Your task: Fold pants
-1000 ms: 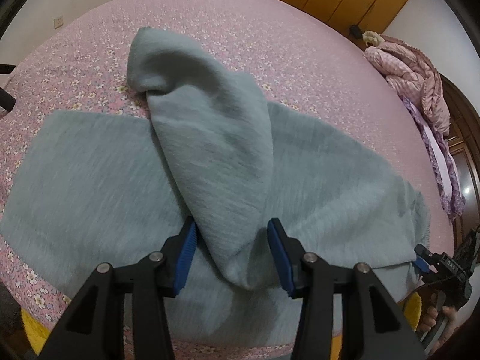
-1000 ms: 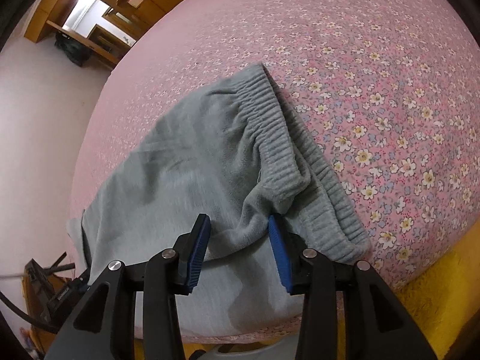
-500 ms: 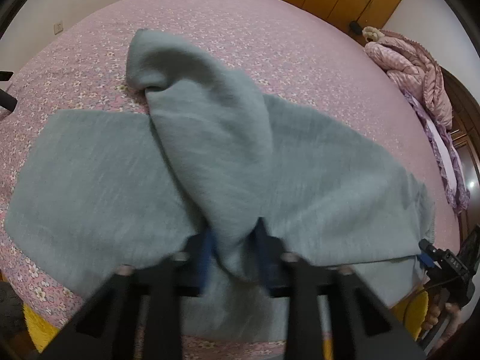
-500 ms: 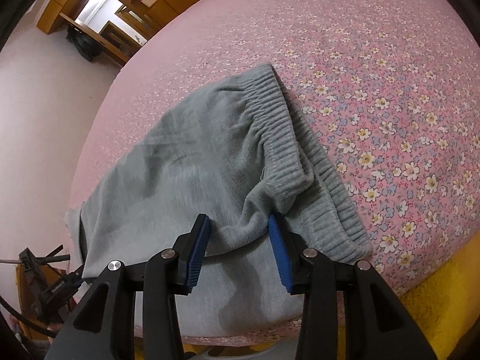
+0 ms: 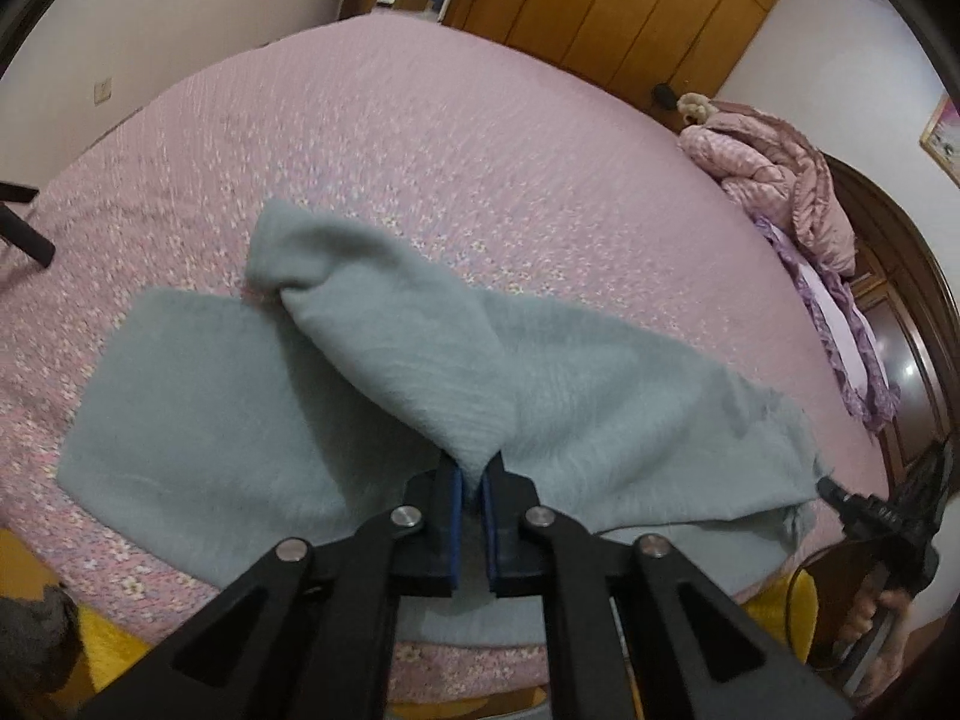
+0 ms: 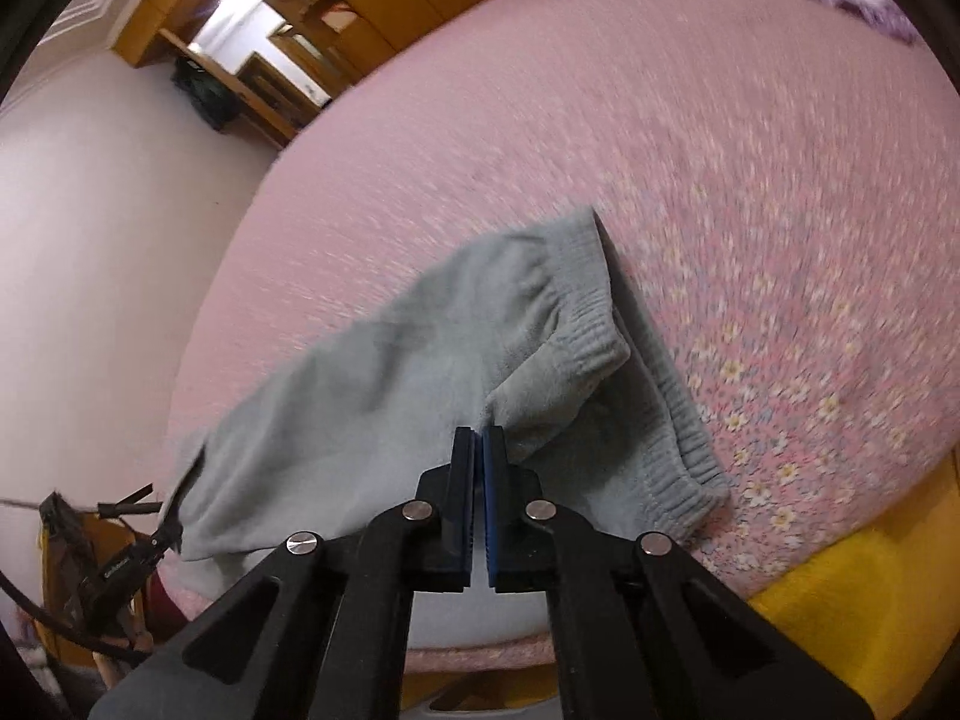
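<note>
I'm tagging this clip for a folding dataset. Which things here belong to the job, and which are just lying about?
In the job:
grey pants
left gripper, shut on the pants
right gripper, shut on the pants

Lying about:
pink quilt
wooden wardrobe

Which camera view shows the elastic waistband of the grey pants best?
The right wrist view: the ribbed waistband lies in plain sight beside the right gripper, which pinches the pants. The left wrist view shows only the legs, with no waistband visible.

Beyond the pants (image 5: 384, 396) the bedspread (image 5: 480, 138) lies open; a quilt heap (image 5: 774, 180) crowds its edge.
</note>
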{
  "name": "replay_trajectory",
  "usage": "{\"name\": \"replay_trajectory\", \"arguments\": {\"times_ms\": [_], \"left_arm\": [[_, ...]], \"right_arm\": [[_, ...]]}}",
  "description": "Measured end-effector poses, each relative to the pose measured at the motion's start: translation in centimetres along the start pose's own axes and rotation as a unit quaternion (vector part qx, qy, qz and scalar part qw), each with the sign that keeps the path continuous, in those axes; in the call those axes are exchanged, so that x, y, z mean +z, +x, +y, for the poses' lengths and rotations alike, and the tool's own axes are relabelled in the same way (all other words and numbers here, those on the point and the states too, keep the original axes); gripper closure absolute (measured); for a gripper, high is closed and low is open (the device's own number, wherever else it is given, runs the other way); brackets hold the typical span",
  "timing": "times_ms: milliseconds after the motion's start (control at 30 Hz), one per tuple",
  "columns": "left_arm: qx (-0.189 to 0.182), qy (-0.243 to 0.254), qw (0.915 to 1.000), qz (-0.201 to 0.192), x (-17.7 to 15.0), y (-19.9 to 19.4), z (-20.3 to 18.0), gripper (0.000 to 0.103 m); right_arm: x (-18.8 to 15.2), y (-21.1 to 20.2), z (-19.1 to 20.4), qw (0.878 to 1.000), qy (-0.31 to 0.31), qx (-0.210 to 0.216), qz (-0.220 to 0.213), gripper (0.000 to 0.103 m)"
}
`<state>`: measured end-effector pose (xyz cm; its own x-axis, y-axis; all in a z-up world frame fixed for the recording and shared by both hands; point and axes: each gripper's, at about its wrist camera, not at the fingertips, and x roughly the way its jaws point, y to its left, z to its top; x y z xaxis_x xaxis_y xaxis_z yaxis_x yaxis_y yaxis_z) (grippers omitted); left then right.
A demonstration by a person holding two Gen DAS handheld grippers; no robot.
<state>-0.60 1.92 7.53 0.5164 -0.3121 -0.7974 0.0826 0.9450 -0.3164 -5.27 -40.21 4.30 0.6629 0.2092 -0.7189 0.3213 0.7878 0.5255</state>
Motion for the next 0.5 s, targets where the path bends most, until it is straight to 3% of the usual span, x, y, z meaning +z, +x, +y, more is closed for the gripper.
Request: {"name": "replay_trajectory", "arguments": {"times_ms": [267,500], "left_arm": [[0.019,-0.008,0.9996,0.019,-2.0,-0.5,1.6,0.098],[0.042,-0.006,0.9977,0.053,-4.0,1.6,2.6,0.098]], "right_arm": [[-2.8,-4.0,-0.3,1.0,-0.028,-0.002,-0.003,0.099],[-4.7,-1.3,-1.0,0.998,-0.032,-0.045,0.028,0.099]]}}
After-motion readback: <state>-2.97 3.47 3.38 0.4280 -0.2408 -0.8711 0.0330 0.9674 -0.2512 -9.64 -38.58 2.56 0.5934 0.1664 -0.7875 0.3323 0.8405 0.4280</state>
